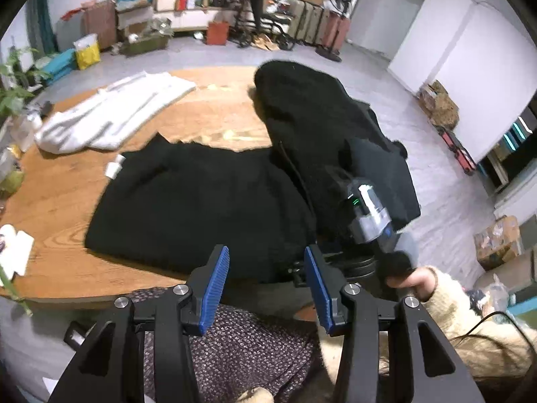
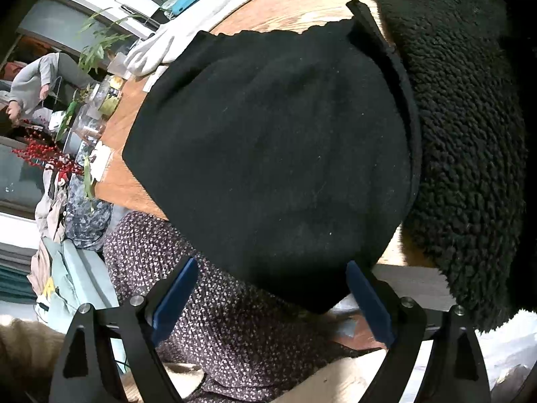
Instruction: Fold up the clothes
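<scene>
A flat black garment [image 1: 198, 198] lies on the round wooden table [image 1: 63, 201], and its near edge hangs over the table's rim. A black fleece garment [image 1: 308, 124] lies piled against its right side. My left gripper [image 1: 266, 258] hovers open over the near edge, with nothing between its blue pads [image 1: 214, 288]. In the right wrist view the black garment [image 2: 275, 154] fills the middle and the fleece [image 2: 470, 127] lies to its right. My right gripper [image 2: 272, 268] stands wide open; the hanging edge reaches between its fingers but the pads do not press it.
A white garment [image 1: 110, 114] lies at the table's far left. Jars, plants and papers [image 2: 94, 110] crowd the table's left rim. The person's patterned skirt [image 2: 214, 322] is below the near rim, and a hand [image 1: 416, 278] holds the right gripper's handle. Boxes and luggage [image 1: 312, 16] line the far wall.
</scene>
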